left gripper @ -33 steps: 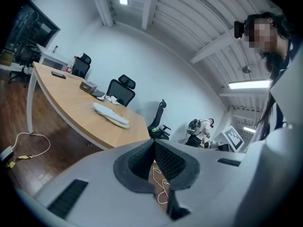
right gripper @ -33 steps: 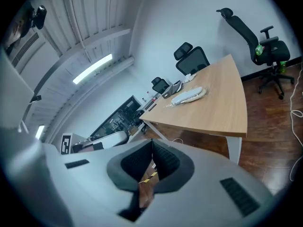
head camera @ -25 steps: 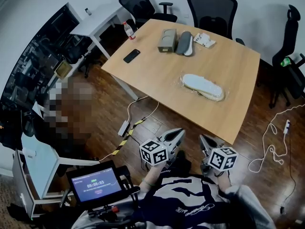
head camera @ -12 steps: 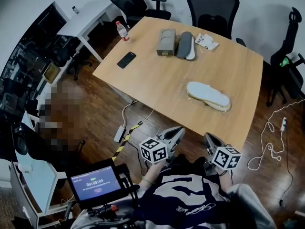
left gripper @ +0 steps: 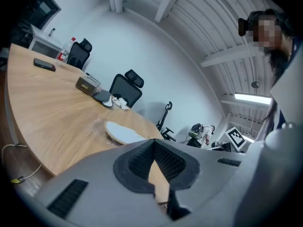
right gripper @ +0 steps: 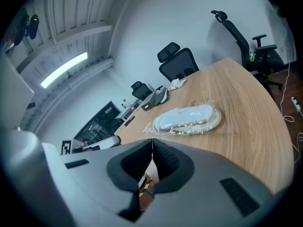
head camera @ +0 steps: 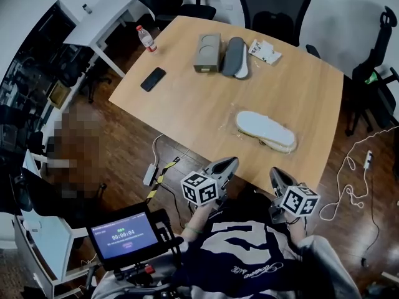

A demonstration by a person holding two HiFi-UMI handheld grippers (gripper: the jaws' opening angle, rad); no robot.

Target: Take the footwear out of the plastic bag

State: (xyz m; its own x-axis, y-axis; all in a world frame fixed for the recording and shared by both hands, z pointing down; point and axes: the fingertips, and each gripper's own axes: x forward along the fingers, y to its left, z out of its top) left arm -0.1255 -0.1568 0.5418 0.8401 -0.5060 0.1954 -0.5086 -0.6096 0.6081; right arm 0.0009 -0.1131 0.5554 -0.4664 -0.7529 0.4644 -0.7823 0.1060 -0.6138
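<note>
A pair of white slippers sealed in a clear plastic bag [head camera: 265, 129] lies on the wooden table [head camera: 187, 104], near its front right edge. Both grippers hang short of that edge, off the table, in front of the person's chest. My left gripper [head camera: 229, 164] is shut with nothing in it, and the bag [left gripper: 124, 132] shows just beyond its tips. My right gripper [head camera: 278, 174] is also shut and empty. It points at the bag [right gripper: 187, 118], which lies a short way ahead of it.
At the table's far side lie a grey slipper pair [head camera: 235, 56], a cardboard box [head camera: 206, 52], a white packet [head camera: 264, 52], a black phone [head camera: 153, 78] and a bottle [head camera: 146, 39]. Office chairs [head camera: 273, 5] ring the table. Cables [head camera: 349, 185] trail on the floor.
Both grippers have moved forward to the table's near edge, still shut. The bag on the table has not moved.
</note>
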